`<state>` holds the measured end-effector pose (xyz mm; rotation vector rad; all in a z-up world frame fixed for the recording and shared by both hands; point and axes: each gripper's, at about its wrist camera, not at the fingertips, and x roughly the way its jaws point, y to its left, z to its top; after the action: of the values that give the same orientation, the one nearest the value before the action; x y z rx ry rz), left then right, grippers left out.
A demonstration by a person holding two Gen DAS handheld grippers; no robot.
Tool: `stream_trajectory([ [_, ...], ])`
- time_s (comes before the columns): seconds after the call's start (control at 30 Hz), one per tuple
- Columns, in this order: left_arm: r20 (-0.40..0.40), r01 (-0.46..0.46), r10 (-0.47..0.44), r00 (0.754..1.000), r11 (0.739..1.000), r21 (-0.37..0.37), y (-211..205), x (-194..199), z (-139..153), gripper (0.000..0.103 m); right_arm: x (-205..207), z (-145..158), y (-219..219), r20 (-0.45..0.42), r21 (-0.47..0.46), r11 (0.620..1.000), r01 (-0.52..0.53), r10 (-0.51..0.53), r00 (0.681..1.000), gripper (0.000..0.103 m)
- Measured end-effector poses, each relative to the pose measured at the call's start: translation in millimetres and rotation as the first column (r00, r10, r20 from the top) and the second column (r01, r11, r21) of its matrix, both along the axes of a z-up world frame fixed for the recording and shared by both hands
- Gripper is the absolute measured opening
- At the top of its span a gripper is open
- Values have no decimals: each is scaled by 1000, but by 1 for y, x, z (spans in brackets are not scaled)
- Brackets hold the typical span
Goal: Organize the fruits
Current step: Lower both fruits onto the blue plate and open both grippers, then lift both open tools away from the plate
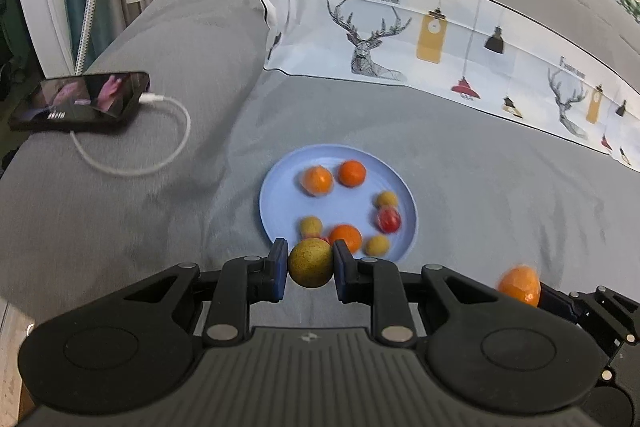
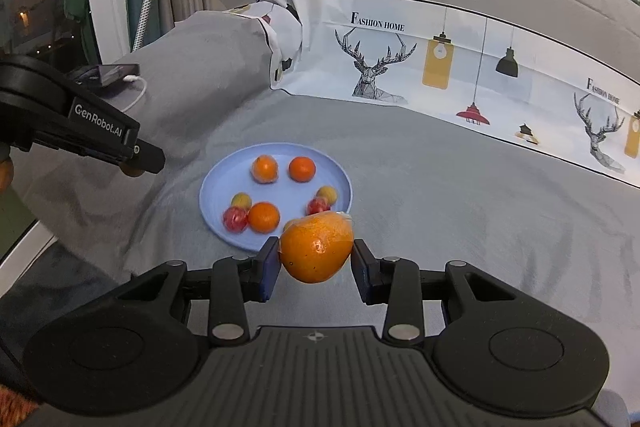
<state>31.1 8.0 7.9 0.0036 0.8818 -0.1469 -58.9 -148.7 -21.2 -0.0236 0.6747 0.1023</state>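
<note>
Left tool [image 1: 310,264] grips yellow-green fruit [image 1: 310,263] | right tool [image 2: 316,254] clamps orange [image 2: 316,253] | plate [image 2: 212,187] just beyond both

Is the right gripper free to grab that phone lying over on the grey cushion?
Probably not. The right gripper is shut on a wrapped orange, so it has no room for the phone. The left gripper, holding a yellow-green fruit, also sits between them.

Smooth matt plastic plate [image 2: 212,187] rests on grey cloth bedding [image 2: 460,207].
</note>
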Motion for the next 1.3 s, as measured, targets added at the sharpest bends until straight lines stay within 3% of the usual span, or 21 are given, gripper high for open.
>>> stream_trajectory([
  [0.33, -28, -10, 11, 1000, 999, 31, -15, 72, -22, 26, 79, -10, -1, 29, -4, 1000, -6, 6, 1000, 40],
  [0.67, -103, 1, 6, 995, 998, 70, -29, 125, -69, 26, 142, -49, 2, -62, 12, 999, -37, 38, 997, 40],
  [0.87, -105, 12, 0, 995, 993, 114, -35, 144, -85, 26, 169, -65, 3, -91, 2, 998, -64, 64, 994, 40],
  [0.9, -101, 12, -1, 995, 993, 115, -36, 146, -87, 33, 173, -66, 4, -93, -1, 998, -67, 67, 993, 40],
  [0.93, -104, 19, -7, 995, 993, 118, -38, 148, -88, 58, 176, -67, 5, -96, -4, 997, -71, 71, 993, 40],
  [0.97, -106, 20, -8, 994, 993, 118, -38, 147, -88, 76, 178, -68, 6, -99, -8, 997, -78, 77, 992, 41],
  [1.0, -99, 12, -1, 995, 993, 115, -38, 147, -87, 102, 180, -68, 7, -98, -11, 996, -84, 83, 992, 47],
  [1.03, -81, -1, 10, 997, 994, 110, -37, 143, -84, 103, 181, -67, 7, -97, -19, 996, -87, 85, 992, 54],
  [1.1, -75, 5, 4, 997, 994, 113, -38, 135, -80, 103, 175, -62, 7, -87, -28, 996, -90, 87, 992, 80],
  [1.17, -112, 22, -7, 994, 991, 129, -39, 129, -79, 103, 163, -57, 6, -83, -31, 995, -90, 87, 993, 92],
  [1.3, -127, 6, 12, 992, 990, 139, -33, 102, -70, 103, 132, -47, 2, -82, -53, 997, -63, 59, 995, 102],
])
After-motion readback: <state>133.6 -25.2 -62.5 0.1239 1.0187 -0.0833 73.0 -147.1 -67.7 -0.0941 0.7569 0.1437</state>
